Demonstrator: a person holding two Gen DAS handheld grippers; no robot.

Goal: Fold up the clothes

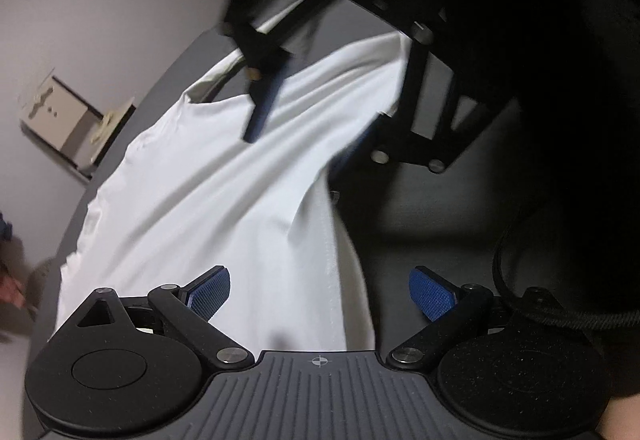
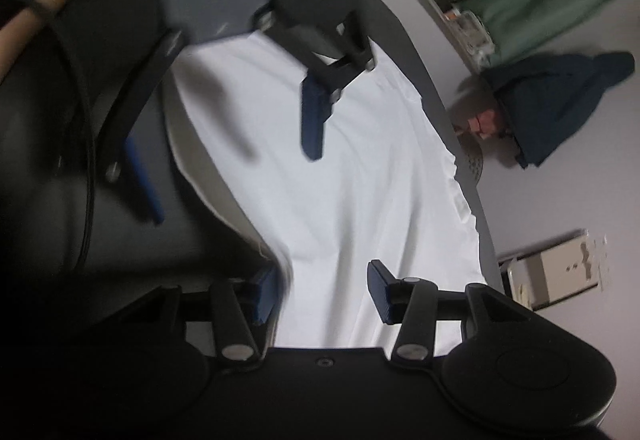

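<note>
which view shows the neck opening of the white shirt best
The left wrist view. There the white fabric shirt on the dark grey table shows its collar curve near the far edge, by the open right gripper. In the right wrist view the open left gripper covers that end; no neckline is visible.

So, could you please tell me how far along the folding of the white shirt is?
Early. The white shirt is laid out on the dark table, creased, with no finished fold visible. The left gripper and right gripper are both open over it, gripping nothing. All the folding seems left.
</note>
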